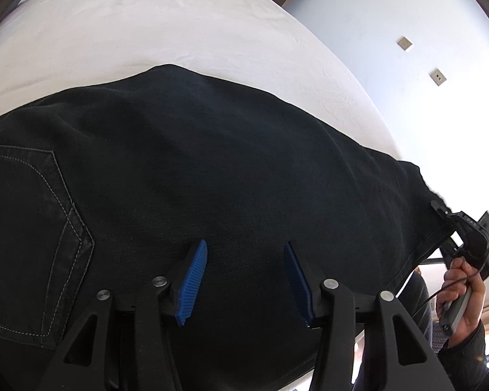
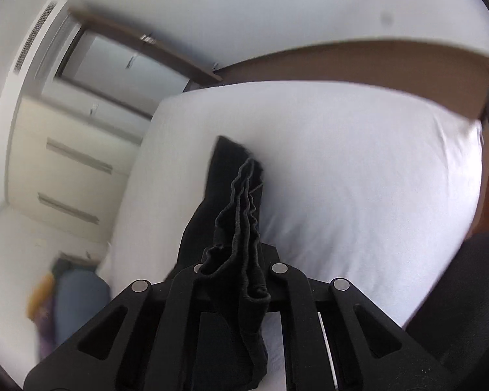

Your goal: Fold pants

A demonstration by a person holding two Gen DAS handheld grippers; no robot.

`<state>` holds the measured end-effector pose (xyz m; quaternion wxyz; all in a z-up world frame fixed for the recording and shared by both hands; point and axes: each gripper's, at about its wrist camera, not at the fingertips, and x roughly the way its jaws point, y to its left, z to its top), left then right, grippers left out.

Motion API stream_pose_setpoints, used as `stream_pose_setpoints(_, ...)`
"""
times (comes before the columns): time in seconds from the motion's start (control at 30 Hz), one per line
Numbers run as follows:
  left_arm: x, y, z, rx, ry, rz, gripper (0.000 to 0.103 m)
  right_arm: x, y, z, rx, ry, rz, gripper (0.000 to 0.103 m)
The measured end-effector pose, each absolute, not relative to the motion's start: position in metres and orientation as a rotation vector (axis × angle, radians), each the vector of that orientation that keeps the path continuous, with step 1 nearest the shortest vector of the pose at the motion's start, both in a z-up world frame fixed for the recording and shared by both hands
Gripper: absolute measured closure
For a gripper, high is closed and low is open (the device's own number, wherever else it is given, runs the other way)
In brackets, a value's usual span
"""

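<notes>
Left wrist view looks down on my pair of black denim pants, spread flat across a white-sheeted bed. The cloth is a matt, tight weave; a back pocket outlined in pale double stitching sits at the left edge of the picture. My left gripper hangs just over the middle of the fabric with its 2 blue ribbed pads standing apart, and nothing is caught between them; whether the tips touch the cloth I cannot tell. Far to the right, at the hem end of the leg, my right hand holds the other tool, whose black body meets the edge of the pants there.

Right wrist view is blurred. My right gripper has its jaws pressed together on a bunched hem of the pants, the thick folded edge rising in rumpled layers straight up between the black metal links. The pinched cloth is lifted off the bed, whose smooth white sheet fills the space behind it. Pale cupboard doors with long bar handles stand at the left.
</notes>
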<state>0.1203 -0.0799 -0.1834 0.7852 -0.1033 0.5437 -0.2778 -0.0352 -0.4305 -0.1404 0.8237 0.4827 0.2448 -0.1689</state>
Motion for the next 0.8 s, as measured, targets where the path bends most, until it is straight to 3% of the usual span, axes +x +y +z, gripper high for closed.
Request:
stream_pose_setpoints(0.13, 0.123, -0.073, -0.185, -0.275, 1.171, -0.600, 0.051, 0.018, -0.322, -0.089, 0.469, 0.656, -0.211, 0.096)
stream_pose_setpoints(0.2, 0.124, -0.068, -0.184, -0.316, 1.174, -0.601, 0.048, 0.041, -0.245, -0.095, 0.064, 0.738, -0.183, 0.097)
stream_pose_setpoints(0.27, 0.126, -0.066, -0.182, -0.373, 1.178, -0.617, 0.031, 0.052, -0.194, -0.124, -0.150, 0.805, -0.138, 0.097)
stream_pose_setpoints(0.37, 0.128, -0.068, -0.175, -0.428, 1.175, -0.625, 0.005, 0.055, -0.165, -0.157, -0.278, 0.864, -0.133, 0.097)
stream_pose_setpoints(0.8, 0.167, -0.131, -0.169, -0.542, 1.265, -0.750, 0.000, 0.046, -0.136, -0.138, -0.348, 0.767, -0.145, 0.096)
